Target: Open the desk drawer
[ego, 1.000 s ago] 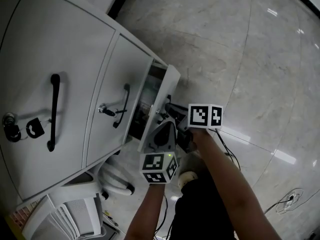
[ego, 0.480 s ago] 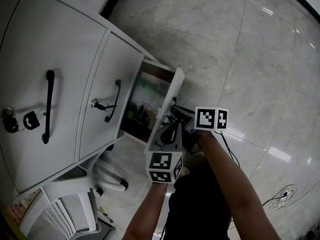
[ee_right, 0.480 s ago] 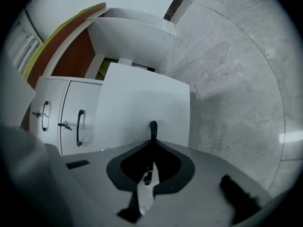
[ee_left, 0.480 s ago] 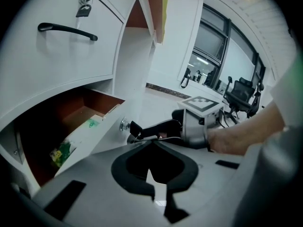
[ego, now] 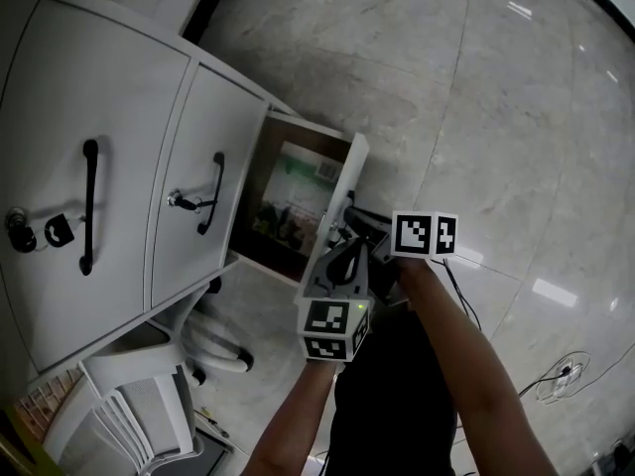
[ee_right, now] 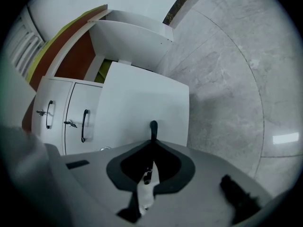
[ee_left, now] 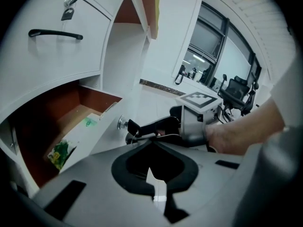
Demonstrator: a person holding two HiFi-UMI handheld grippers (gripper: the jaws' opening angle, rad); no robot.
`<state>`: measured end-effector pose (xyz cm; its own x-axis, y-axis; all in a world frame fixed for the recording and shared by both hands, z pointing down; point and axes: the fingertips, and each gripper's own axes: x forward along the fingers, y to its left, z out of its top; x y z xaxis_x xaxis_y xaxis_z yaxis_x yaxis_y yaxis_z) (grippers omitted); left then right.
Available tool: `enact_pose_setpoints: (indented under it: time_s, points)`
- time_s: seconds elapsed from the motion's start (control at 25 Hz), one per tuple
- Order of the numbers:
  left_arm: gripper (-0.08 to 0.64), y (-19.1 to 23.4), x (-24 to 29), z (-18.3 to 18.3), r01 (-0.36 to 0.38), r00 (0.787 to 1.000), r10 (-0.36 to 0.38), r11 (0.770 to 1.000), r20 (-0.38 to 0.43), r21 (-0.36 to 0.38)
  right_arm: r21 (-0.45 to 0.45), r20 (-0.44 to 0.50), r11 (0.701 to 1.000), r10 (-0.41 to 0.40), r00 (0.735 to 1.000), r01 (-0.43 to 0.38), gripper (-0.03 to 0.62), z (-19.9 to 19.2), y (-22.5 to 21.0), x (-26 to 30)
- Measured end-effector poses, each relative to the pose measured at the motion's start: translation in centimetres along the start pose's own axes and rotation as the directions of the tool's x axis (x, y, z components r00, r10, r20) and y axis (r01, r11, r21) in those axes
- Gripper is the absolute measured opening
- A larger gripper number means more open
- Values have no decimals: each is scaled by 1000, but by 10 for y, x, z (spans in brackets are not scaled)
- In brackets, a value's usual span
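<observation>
On the drawer handle [ee_right: 153, 126], fingers [ee_right: 199, 174] of right gripper [ee_right: 152, 143] clamped; left gripper [ee_left: 151, 142] closed, empty.

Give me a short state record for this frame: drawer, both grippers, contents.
drawer: drawer open, standing out from the white cabinet
right gripper: right gripper shut on the drawer handle
left gripper: left gripper jaws together, nothing between them, beside the drawer front
contents: green-printed papers lying inside
neighbouring front: closed, key in its lock
</observation>
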<state>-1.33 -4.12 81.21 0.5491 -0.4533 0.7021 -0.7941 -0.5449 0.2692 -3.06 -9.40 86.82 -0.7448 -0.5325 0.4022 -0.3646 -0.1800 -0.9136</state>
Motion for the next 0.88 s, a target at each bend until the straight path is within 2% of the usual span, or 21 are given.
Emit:
enact_pose_setpoints:
  time_s: [0.12, 0.24, 0.44, 0.6, 0.68, 0.72, 0.88]
  points:
    - [9, -19, -1, 0, 45, 999, -43, 995, -24, 85, 13, 9, 1000, -24, 1000, 23, 23, -2, -8, -14]
    - [9, -27, 0, -5, 56, 998, -53, 993, -28, 107, -3, 9, 1000, -29, 1000, 29, 23, -4, -14, -19]
    - [9, -29, 3, -8, 65, 998, -63, 995, -24, 80, -39, -8, 998, -51, 999, 51, 32, -4, -18, -21]
    - [9, -42, 4, -15, 129, 991, -129, 992, -43, -9, -82, 10, 986, -143, 990, 143, 54, 1, -30, -37]
    - [9, -45, 4, -19, 120, 991, -122, 992, -57, -37, -69, 30, 980, -183, 983, 185, 57, 3, -36, -48]
    - [9, -44, 3, -20, 107, 992, -109, 994, -67, -38, -53, 40, 979, -194, 980, 196, 21, 4, -37, -54]
    - [9, -44, -7, -10, 83, 993, -88, 995, -77, -56, -37, 53, 981, -190, 980, 192, 28, 5, -24, -74]
